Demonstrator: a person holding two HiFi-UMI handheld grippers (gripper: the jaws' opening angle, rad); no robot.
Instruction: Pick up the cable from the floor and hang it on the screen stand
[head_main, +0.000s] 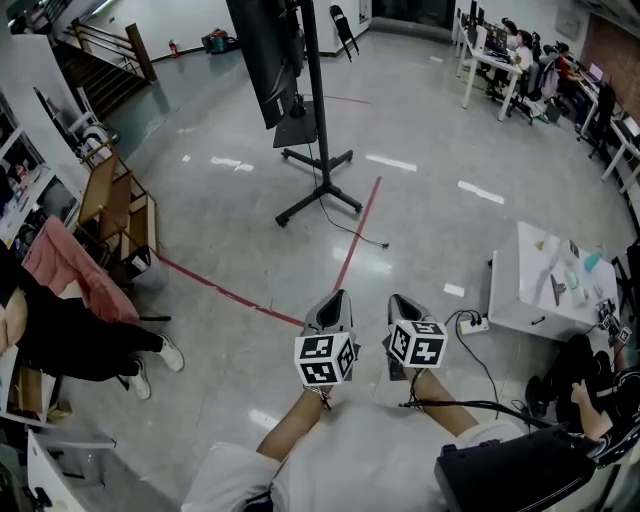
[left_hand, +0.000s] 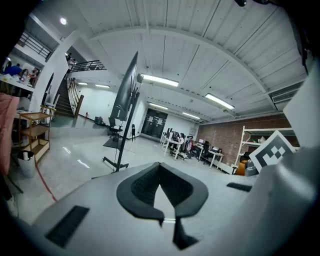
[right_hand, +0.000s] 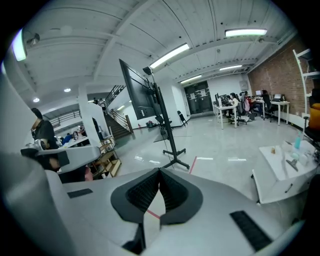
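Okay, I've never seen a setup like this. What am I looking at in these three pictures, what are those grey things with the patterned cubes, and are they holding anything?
There is no robot here. A person holds two hand tools, the left gripper and the right gripper; the patterned cubes are part of them. The head view comes from a camera on the person's head, looking down. The other two views come from a camera on each gripper, looking along its fingers. In both, the fingers meet at the tips with nothing between, so nothing is held. Ahead is a screen stand, with a thin black cable trailing from its base across the floor. A white table stands at the right.
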